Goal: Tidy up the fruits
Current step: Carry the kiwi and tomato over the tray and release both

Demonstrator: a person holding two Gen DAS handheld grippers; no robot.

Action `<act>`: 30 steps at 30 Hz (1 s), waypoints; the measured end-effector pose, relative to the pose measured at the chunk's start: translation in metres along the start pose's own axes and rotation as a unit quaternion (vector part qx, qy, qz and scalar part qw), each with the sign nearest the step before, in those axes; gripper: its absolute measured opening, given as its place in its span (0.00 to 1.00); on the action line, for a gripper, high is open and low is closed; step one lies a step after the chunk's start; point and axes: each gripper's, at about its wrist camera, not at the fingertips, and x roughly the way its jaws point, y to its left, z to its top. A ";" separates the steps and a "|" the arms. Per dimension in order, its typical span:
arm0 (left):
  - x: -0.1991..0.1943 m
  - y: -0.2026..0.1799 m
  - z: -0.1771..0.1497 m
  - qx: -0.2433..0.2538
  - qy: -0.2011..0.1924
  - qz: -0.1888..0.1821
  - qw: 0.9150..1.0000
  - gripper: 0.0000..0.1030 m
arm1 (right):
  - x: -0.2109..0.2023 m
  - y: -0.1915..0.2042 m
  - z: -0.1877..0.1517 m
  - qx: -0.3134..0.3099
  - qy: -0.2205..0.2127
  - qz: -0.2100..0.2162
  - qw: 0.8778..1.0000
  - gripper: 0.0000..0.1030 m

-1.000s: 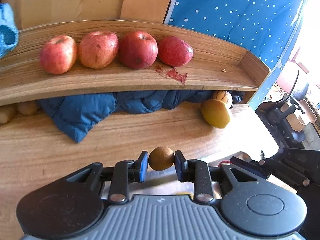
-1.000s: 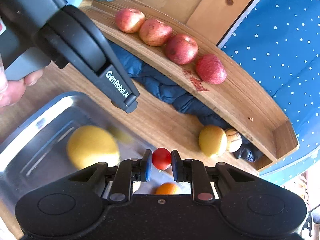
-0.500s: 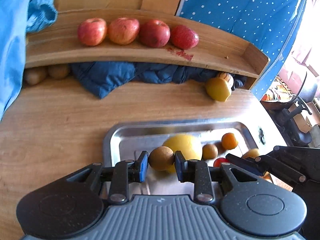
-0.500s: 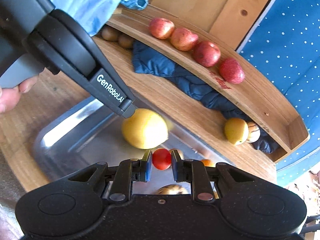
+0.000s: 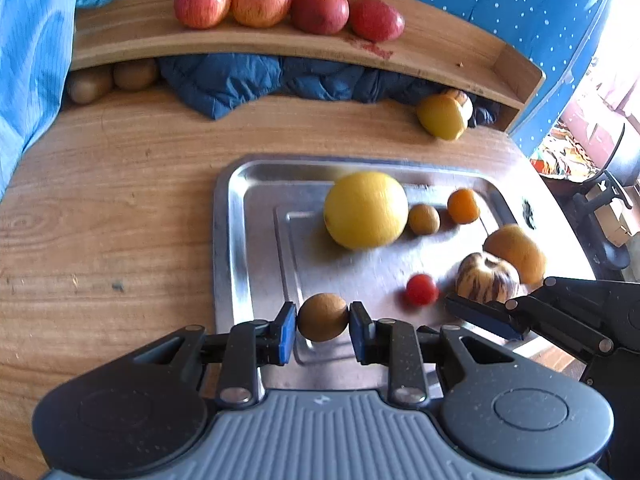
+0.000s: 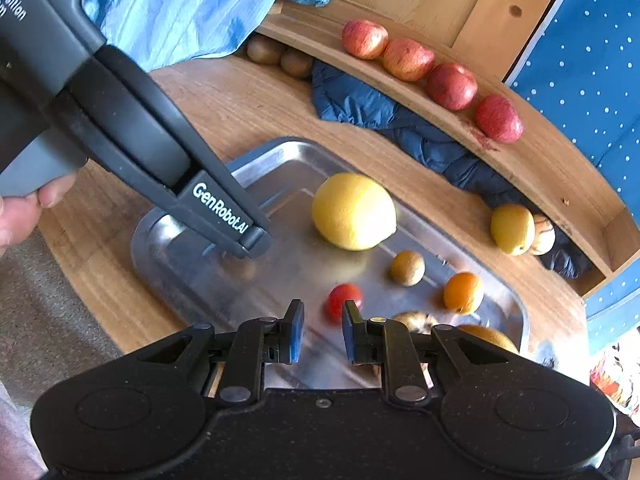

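My left gripper [image 5: 322, 322] is shut on a small brown kiwi-like fruit [image 5: 322, 317], held over the near left part of the metal tray [image 5: 256, 240]. My right gripper [image 6: 323, 330] is open with nothing between its fingers. A red tomato [image 6: 343, 298] lies blurred on the tray just beyond its tips. The tray also carries a large yellow citrus [image 5: 365, 210], a small brown fruit [image 5: 424, 219], a small orange [image 5: 463, 206], a striped fruit [image 5: 487, 278] and a larger orange fruit [image 5: 516, 252].
Several red apples [image 5: 288, 6] line the wooden shelf [image 5: 440, 52]. Under it lie two kiwis [image 5: 112, 80], a dark blue jacket [image 5: 240, 76], and a yellow fruit [image 5: 442, 116] beside a striped one. Light blue cloth [image 5: 32, 60] hangs at left. A hand [image 6: 24, 208] holds the left gripper.
Both grippers have drawn back from the shelf to above the tray. The right gripper opened and let the tomato go onto the tray. The left gripper still holds the brown fruit.
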 end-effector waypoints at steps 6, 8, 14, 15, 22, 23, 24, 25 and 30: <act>0.000 -0.006 -0.010 -0.003 0.007 0.005 1.000 0.34 | -0.007 0.002 -0.007 0.008 0.002 0.001 1.000 0.27; 0.000 -0.008 -0.011 -0.003 0.009 0.009 1.000 0.42 | -0.010 0.001 -0.009 0.013 0.001 0.001 1.000 0.28; -0.007 -0.014 -0.012 0.005 0.008 0.024 1.000 0.65 | -0.020 -0.001 -0.015 0.030 -0.007 -0.003 1.000 0.49; -0.009 -0.015 -0.012 0.007 0.009 0.026 1.000 0.70 | -0.022 -0.002 -0.015 0.034 -0.009 -0.003 0.999 0.51; -0.018 -0.020 -0.009 0.024 0.022 0.060 0.998 0.97 | -0.034 -0.010 -0.019 0.058 -0.022 -0.022 0.998 0.80; -0.019 -0.021 -0.008 0.025 0.025 0.063 0.997 0.98 | -0.035 -0.012 -0.020 0.062 -0.023 -0.026 0.997 0.84; -0.019 -0.021 -0.008 0.025 0.028 0.065 0.997 0.99 | -0.037 -0.014 -0.021 0.068 -0.025 -0.029 0.997 0.85; -0.020 -0.021 -0.007 0.024 0.031 0.067 0.997 0.99 | -0.038 -0.017 -0.022 0.075 -0.027 -0.031 0.996 0.88; -0.020 -0.022 -0.002 0.015 0.042 0.083 0.996 0.99 | -0.047 -0.030 -0.029 0.097 -0.032 -0.049 0.994 0.93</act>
